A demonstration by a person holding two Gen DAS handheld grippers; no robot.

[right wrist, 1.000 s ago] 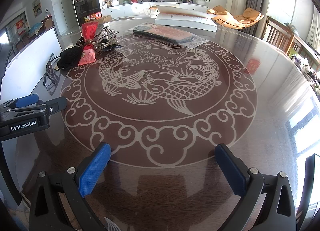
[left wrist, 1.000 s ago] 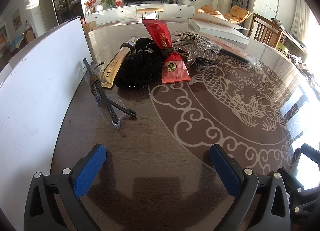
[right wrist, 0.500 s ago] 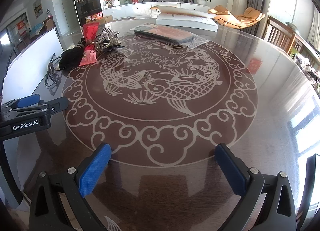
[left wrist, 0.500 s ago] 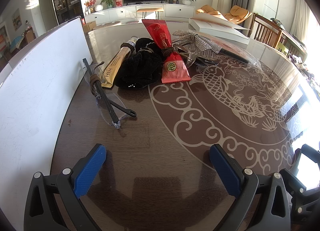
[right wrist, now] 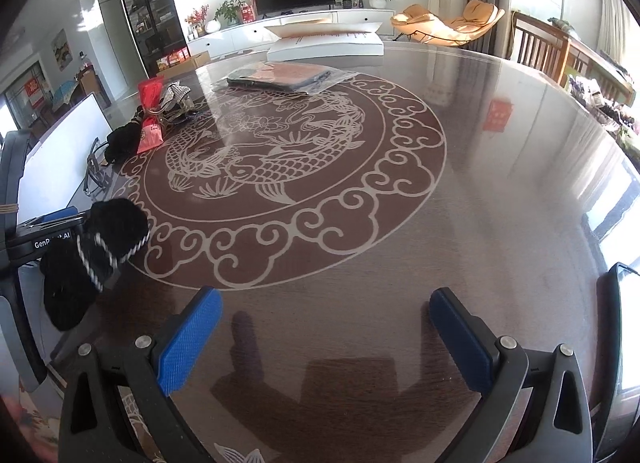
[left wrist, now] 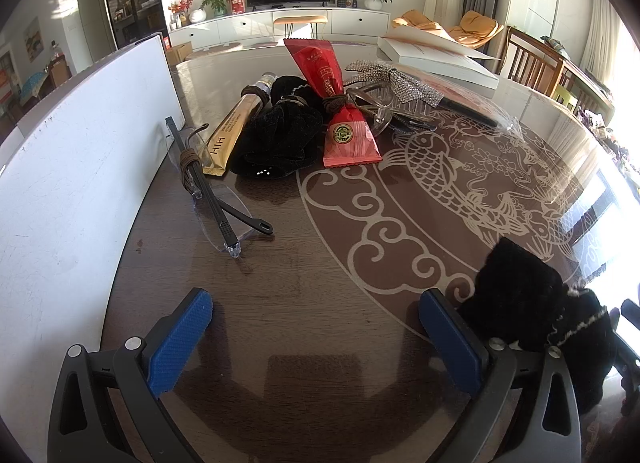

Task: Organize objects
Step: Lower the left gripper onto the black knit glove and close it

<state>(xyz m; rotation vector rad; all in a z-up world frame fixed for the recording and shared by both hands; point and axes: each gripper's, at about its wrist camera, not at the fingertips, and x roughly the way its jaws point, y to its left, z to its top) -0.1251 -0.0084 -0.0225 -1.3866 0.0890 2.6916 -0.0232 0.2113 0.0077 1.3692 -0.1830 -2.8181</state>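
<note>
A pile lies at the table's left: clear glasses (left wrist: 218, 199) with black arms, a gold tube (left wrist: 232, 131), a black velvet scrunchie (left wrist: 280, 139), a red candy bag (left wrist: 340, 111) and a rhinestone bow clip (left wrist: 396, 83). My left gripper (left wrist: 316, 339) is open and empty, in front of the glasses. A second black scrunchie (left wrist: 536, 315) sits just right of its right finger; it also shows in the right wrist view (right wrist: 96, 255). My right gripper (right wrist: 324, 335) is open and empty over bare table.
A white board (left wrist: 68, 167) stands along the table's left edge. A plastic-wrapped packet (right wrist: 288, 77) and a white box (right wrist: 324, 43) lie at the far side. The round table (right wrist: 500, 203) has a fish pattern; chairs (right wrist: 540, 47) stand at the right.
A black scrunchie has appeared beside my left gripper's right finger. The right wrist view has shifted, with the pile now farther left. Both grippers stay open.
</note>
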